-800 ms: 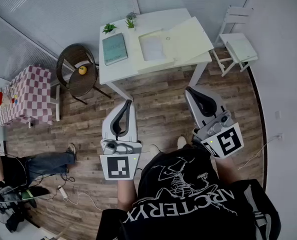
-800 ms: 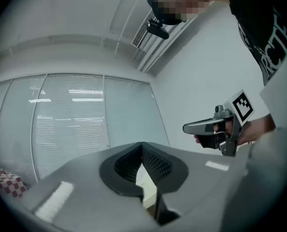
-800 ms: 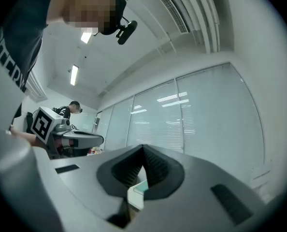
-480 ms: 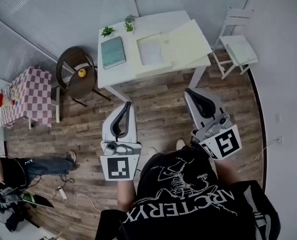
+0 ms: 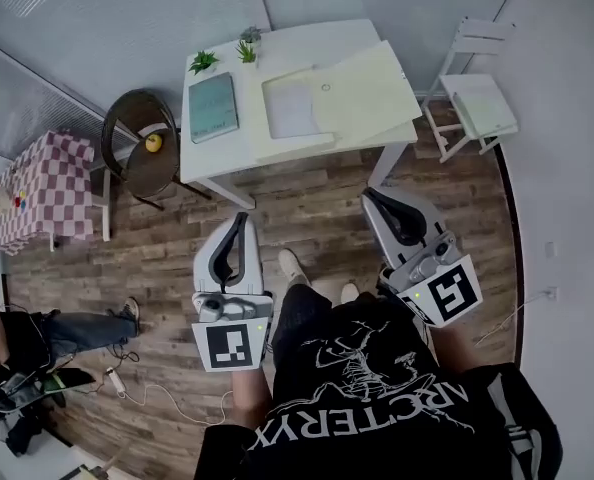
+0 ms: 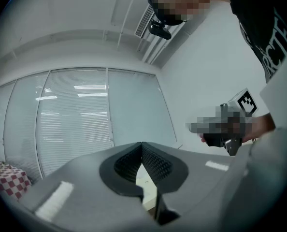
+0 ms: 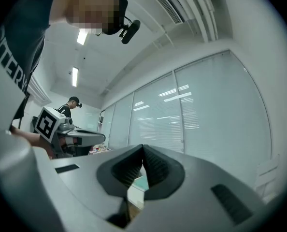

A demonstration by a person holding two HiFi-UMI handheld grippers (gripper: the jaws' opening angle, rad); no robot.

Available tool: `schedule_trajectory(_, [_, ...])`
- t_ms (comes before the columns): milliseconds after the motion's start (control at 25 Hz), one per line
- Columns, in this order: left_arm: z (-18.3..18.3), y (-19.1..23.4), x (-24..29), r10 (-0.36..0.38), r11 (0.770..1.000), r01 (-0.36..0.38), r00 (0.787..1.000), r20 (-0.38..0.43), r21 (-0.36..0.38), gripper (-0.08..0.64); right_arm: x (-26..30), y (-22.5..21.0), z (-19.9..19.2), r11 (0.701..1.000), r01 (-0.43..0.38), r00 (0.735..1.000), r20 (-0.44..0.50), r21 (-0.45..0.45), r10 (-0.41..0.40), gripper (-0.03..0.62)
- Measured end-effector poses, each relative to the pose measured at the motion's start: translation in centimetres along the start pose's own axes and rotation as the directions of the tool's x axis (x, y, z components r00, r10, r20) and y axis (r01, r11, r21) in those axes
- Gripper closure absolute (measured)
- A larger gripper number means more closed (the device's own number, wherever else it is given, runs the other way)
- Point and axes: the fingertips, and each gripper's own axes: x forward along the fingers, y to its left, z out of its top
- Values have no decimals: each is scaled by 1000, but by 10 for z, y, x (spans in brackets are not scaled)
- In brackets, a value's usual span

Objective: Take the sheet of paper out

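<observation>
On the white table (image 5: 212,153) ahead lies an open pale yellow folder (image 5: 362,93) with a white sheet of paper (image 5: 292,108) on its left half. My left gripper (image 5: 239,220) and my right gripper (image 5: 375,197) are held level over the wood floor, well short of the table. Both have their jaws closed together with nothing between them. In the left gripper view the jaw tips (image 6: 142,144) meet, and in the right gripper view the tips (image 7: 143,148) meet too.
A teal book (image 5: 213,106) and two small potted plants (image 5: 203,60) sit on the table's left part. A round dark chair (image 5: 142,153) with a yellow thing stands to its left, a white stool (image 5: 482,103) to its right. A checkered table (image 5: 37,188) and a seated person (image 5: 37,333) are at the left.
The table has drawn slightly nearer and shifted left in the head view as I step forward. Both grippers stay shut and keep their places in front of me.
</observation>
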Motion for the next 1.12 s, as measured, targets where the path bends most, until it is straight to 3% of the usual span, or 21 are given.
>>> schedule_trajectory(240, [-28,45,68,-41,999,41,999,-3,5,549,76,-32,-24,1000,19,1000,-19,-11,-19,580])
schedule_trajectory(560, [-78,148,180,-156,987,154,985,-71,-35,549,217,-95,-59,986,165,980,-111,-22,-167,580])
schedule_trajectory(800, [-97,196,234,-209,976,203,975,-76,-77,549,274,-134,-90,971,239,954,-189,3,-234,578])
schedule_trajectory(960, [-105,202,257,-239,968,229,967,-93,-100,548,286,-166,-139,955,274,917,-330,112,-224,575])
schedule_trajectory(1120, [-105,203,266,-216,974,206,971,-105,-99,548,289,-189,-227,900,271,855,-515,341,-62,518])
